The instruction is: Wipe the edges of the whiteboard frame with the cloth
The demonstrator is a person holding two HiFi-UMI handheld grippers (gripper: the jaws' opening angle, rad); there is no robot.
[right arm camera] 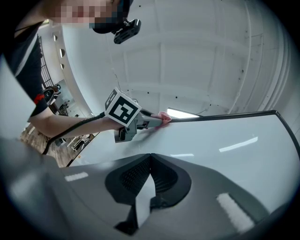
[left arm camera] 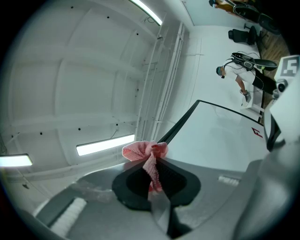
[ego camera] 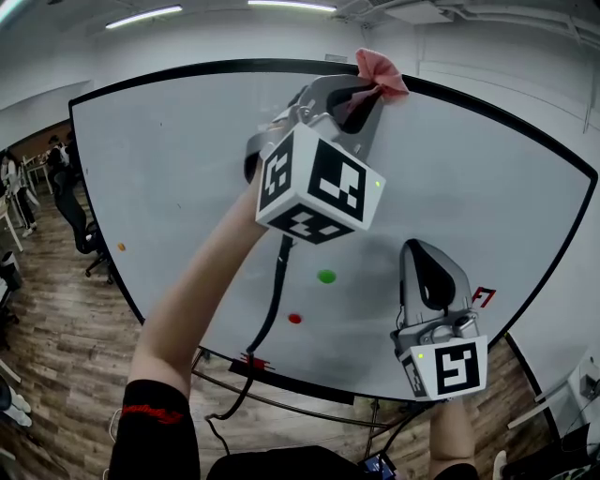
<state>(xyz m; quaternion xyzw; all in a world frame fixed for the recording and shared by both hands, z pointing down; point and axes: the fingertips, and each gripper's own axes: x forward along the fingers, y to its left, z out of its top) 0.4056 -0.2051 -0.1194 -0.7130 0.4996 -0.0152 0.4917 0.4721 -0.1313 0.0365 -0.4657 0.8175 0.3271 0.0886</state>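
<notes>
Head view, nearest first: right gripper [ego camera: 419, 251] sits low over the whiteboard [ego camera: 159, 169], near its bottom edge toward the right corner, tips pointing up the board. Right gripper view: its jaws are pressed together with nothing between them and white board face just past the tips; cannot tell whether they touch it. Red printed mark [ego camera: 482, 298] is on the board just beside this gripper. Green magnet [ego camera: 325, 277] and red magnet [ego camera: 294, 319] are mid-board toward the bottom edge, orange magnet [ego camera: 121, 247] is near the left edge.

Farther up, the left arm is stretched out and the left gripper [ego camera: 373, 92] is at the board's top edge. Left gripper view: jaws clamped on the pink cloth [left arm camera: 140, 151], a strip running down between the pads and a bunched wad sticking out past the tips. The cloth lies on the black frame [ego camera: 234, 64] along the top edge, right of its middle. Right gripper view agrees: the wad is against the top frame strip.

Beyond are ceiling light strips [ego camera: 144, 16], and office chairs [ego camera: 82, 230] past the left edge.
</notes>
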